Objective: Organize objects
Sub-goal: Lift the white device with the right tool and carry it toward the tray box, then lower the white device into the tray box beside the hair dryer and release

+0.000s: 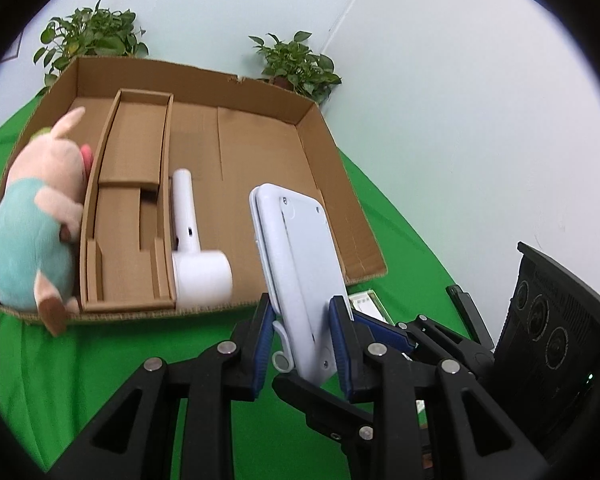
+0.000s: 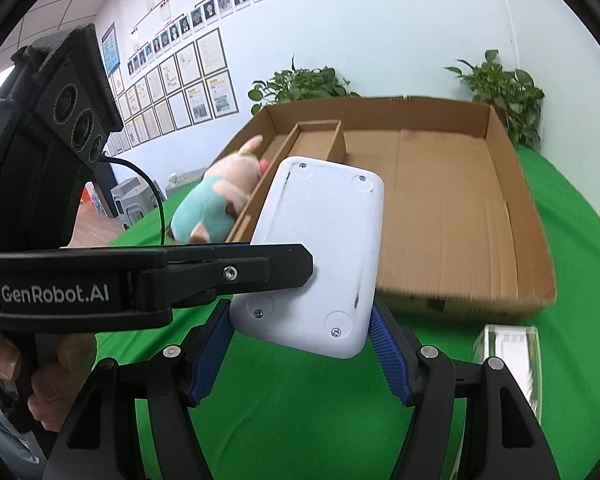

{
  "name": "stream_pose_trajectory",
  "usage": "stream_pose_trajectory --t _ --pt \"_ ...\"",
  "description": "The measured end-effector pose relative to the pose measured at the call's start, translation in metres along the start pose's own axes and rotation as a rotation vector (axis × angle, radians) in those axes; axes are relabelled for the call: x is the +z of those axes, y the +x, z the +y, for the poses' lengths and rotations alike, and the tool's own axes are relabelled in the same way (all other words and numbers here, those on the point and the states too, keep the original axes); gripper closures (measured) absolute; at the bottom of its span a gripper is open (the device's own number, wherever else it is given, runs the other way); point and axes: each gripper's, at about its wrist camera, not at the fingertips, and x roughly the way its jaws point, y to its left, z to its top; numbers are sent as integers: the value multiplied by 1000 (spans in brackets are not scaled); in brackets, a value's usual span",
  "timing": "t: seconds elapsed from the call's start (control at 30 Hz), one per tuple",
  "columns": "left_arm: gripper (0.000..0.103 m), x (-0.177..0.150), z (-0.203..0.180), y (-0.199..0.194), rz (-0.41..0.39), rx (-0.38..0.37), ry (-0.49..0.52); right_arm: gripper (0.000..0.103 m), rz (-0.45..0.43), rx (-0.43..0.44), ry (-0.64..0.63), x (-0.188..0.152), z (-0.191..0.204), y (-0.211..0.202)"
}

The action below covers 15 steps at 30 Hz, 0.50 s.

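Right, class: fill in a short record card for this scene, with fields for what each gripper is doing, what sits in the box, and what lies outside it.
left gripper: shut on the white device
right gripper: open, its blue fingers on either side of the same device
cardboard box: holds a plush pig, a cardboard insert, a white hair dryer
outside box: small clear case on the green cloth

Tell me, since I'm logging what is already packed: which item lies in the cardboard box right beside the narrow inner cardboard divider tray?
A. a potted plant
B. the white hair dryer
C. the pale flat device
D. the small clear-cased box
B: the white hair dryer lies on the floor of the cardboard box, against the divider tray; the left gripper holds the pale flat device.
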Motion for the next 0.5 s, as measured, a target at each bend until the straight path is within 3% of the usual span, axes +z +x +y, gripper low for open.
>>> stream_pose_trajectory --t 0.2,0.5 --pt "77 27 4 13 -2 4 5 38 1 7 9 28 -13 14" --pt "77 59 14 49 49 34 -14 38 107 56 63 65 -52 55"
